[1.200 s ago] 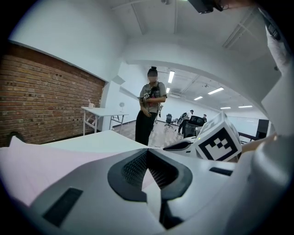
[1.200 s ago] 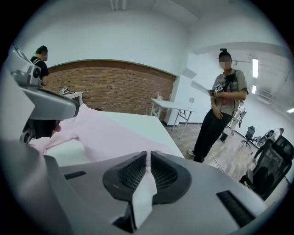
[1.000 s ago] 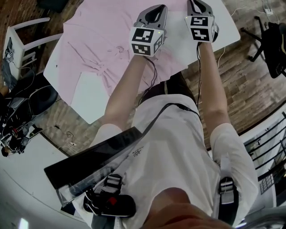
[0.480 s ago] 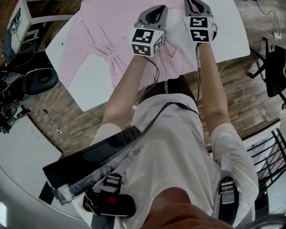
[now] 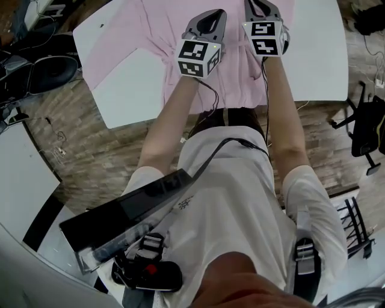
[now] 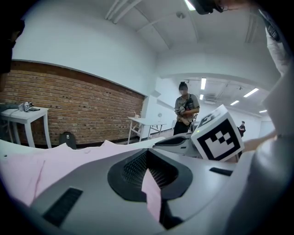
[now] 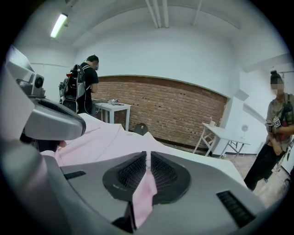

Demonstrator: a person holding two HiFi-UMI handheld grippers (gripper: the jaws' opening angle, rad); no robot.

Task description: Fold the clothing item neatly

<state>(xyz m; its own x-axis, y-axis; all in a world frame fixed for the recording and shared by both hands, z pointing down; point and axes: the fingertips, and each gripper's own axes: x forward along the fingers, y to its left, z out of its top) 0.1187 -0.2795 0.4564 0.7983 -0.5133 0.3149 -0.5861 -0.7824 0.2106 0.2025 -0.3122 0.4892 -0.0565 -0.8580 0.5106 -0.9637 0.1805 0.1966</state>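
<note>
A pink garment [image 5: 129, 36] lies spread on a white table [image 5: 316, 60], with wrinkles gathered near my left hand. Side by side over its near part are my left gripper [image 5: 209, 13] and right gripper [image 5: 260, 6], both pointing away from me. In the left gripper view the left gripper [image 6: 148, 170] is shut on a fold of the pink cloth [image 6: 152, 195]. The right gripper [image 7: 148, 166] pinches another strip of the pink cloth [image 7: 143, 193], which hangs down between its dark pads. The garment's far part runs off the top of the head view.
Wooden floor surrounds the table. A black chair [image 5: 367, 129] stands at the right, and cables and gear [image 5: 33, 63] lie at the left. A brick wall [image 7: 183, 114], small white tables [image 7: 110, 108] and standing people [image 7: 85, 87] are beyond.
Both grippers have moved sideways together, still holding the pink cloth. In the head view the table and garment have swung round to the right, and the wrinkled bunch now lies closer to my left gripper.
</note>
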